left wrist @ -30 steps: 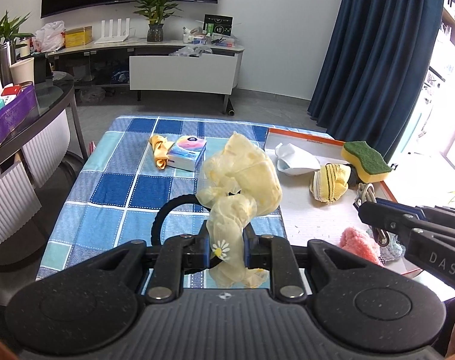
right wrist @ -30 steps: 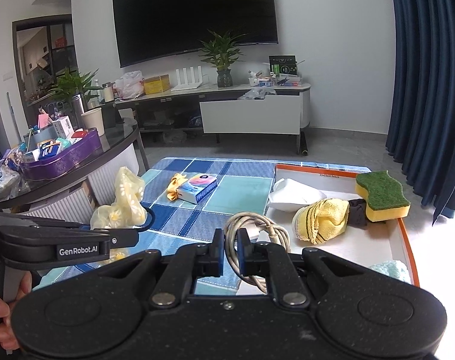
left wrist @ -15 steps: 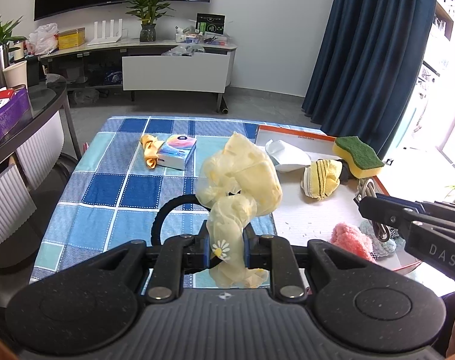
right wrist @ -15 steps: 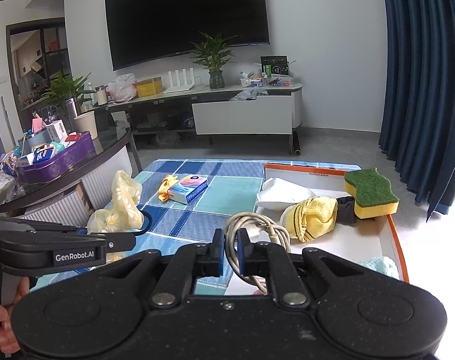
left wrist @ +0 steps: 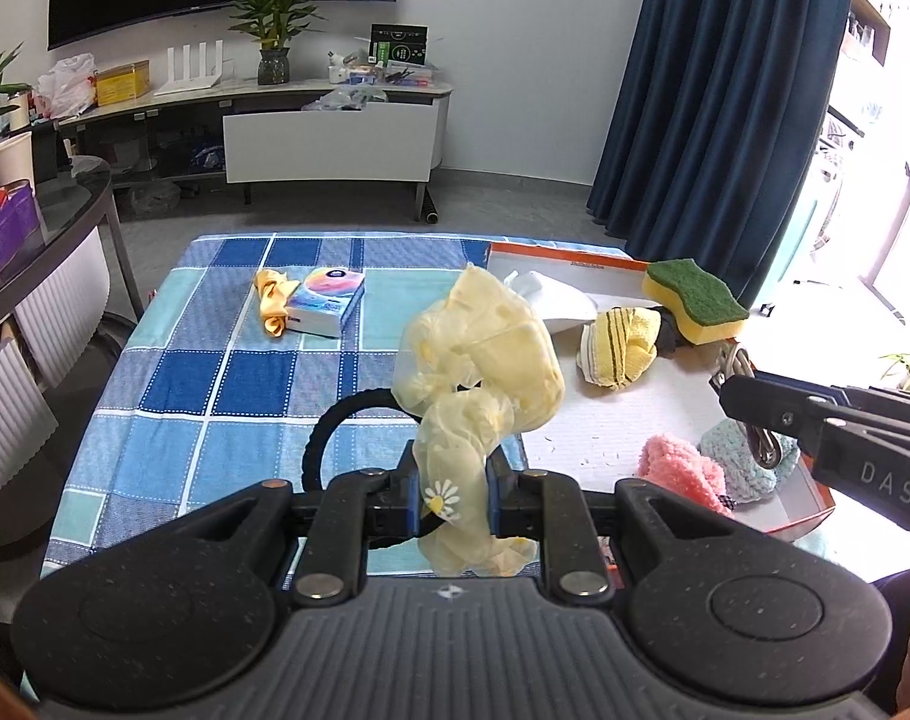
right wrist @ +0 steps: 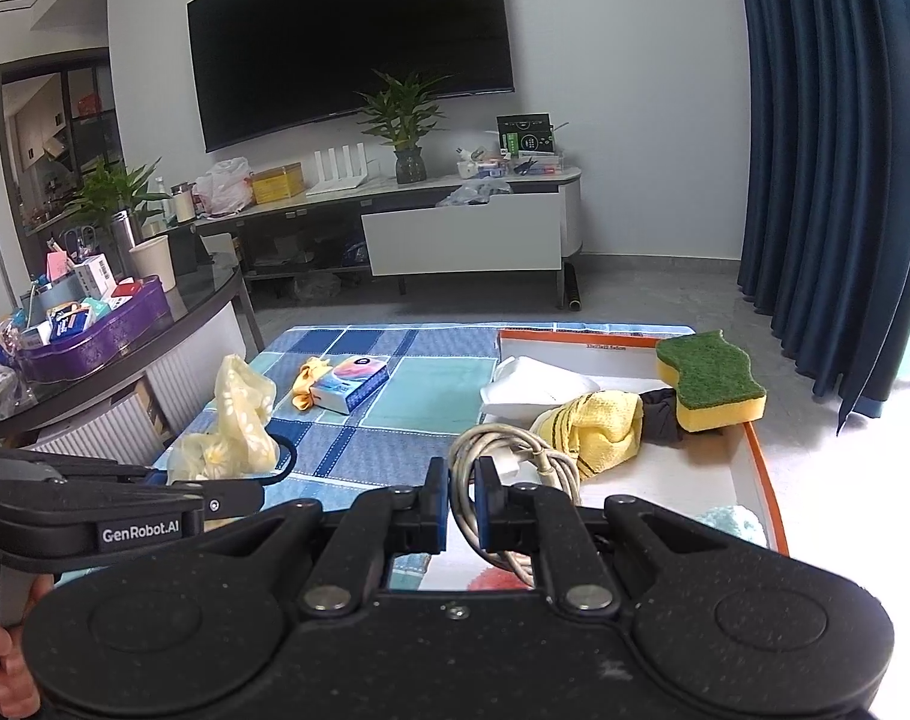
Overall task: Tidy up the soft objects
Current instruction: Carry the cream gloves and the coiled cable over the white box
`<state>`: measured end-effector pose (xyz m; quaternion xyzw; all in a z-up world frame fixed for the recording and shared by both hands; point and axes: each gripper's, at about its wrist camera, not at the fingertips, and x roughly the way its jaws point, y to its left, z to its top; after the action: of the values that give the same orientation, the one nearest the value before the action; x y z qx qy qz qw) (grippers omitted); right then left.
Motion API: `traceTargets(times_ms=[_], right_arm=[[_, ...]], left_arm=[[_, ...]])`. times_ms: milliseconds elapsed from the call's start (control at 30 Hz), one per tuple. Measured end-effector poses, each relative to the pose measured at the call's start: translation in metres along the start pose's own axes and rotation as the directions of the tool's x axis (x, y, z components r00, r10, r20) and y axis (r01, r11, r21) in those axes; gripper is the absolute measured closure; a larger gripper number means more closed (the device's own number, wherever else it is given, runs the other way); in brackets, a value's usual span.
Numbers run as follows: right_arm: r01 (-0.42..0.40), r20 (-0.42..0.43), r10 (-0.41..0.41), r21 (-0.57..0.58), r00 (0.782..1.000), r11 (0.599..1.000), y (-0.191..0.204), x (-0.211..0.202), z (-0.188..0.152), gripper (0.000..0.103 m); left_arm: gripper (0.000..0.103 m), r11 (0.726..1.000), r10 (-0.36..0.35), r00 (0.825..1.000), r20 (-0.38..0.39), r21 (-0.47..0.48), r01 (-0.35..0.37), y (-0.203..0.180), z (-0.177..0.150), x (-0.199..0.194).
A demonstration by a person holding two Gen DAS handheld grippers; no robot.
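Yellow sheer fabric (left wrist: 479, 372) is clamped in the left gripper (left wrist: 453, 495), fingers narrow on its neck so it hangs clear of the checked desk (left wrist: 215, 372), frame centre. Right gripper (right wrist: 461, 501) fingers pinch a coiled grey cable (right wrist: 515, 450) over the orange-rimmed tray (right wrist: 761, 468), lower right, where the sponge (right wrist: 710, 381) and yellow cloth (right wrist: 605, 426) already sit, likely the drop zone.

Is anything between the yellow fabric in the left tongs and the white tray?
Nothing visible blocks it. The yellow fabric hangs clamped in the left tongs beside the tray, whose near-left floor is bare.
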<state>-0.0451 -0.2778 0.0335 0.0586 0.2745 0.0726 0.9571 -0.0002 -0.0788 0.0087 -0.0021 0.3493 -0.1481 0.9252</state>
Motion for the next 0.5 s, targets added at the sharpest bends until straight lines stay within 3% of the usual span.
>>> traceTargets(times_ms=[500], right_arm=[[0.026,0.004,-0.026,0.027,1.000,0.999,-0.015,-0.003,-0.001,0.092]], left_arm=[[0.082,0.999,-0.026,1.000,-0.011,0.030,0.026,-0.016,0.001,0.004]])
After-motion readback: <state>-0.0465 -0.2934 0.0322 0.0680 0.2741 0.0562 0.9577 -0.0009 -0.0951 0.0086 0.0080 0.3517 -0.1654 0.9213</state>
